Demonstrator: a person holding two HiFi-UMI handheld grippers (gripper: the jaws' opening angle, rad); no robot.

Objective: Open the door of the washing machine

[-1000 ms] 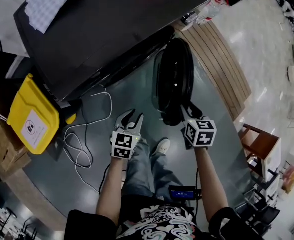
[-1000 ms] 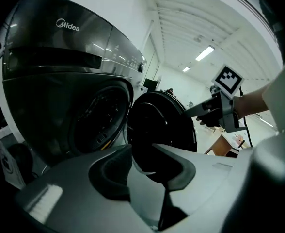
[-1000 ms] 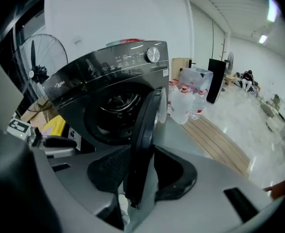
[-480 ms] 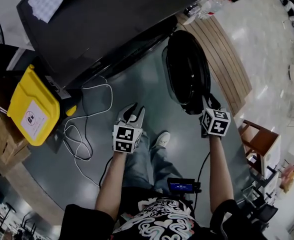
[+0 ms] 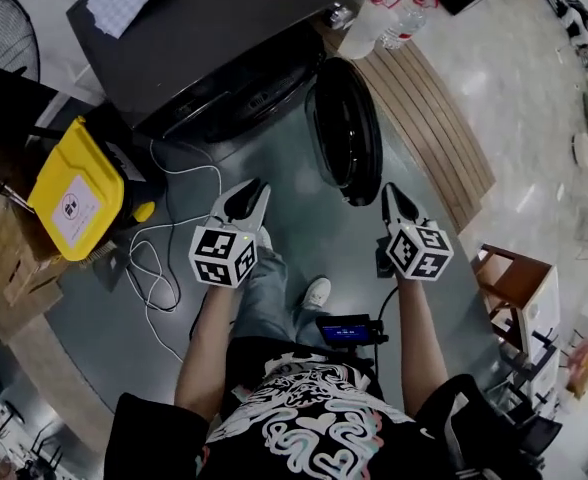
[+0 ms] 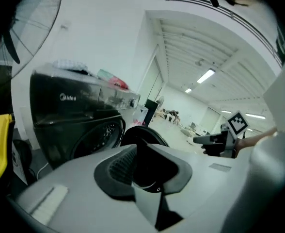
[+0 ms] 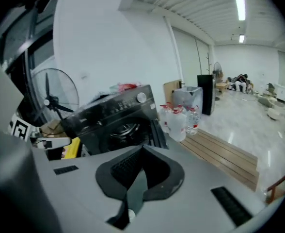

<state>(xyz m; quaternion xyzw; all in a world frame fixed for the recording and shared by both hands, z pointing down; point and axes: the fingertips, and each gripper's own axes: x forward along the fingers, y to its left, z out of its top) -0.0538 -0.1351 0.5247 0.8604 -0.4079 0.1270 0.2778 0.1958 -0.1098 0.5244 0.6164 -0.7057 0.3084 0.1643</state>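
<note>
"Where's the door (image 5: 346, 133)?"

"Already swung wide off the washing machine (image 5: 224, 63). It stands edge-on ahead, nearer the right gripper (image 5: 392, 200), whose jaws are pressed together, empty."

"And the left gripper (image 5: 248, 196)?"

"Jaws closing on nothing, farther off."

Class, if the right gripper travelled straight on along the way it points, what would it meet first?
Probably the open washing machine door, seen edge-on just ahead of the right gripper; depth is unclear.

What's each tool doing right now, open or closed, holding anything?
Left tool: jaws closing, nothing between them.
Right tool: closed, empty.
</note>
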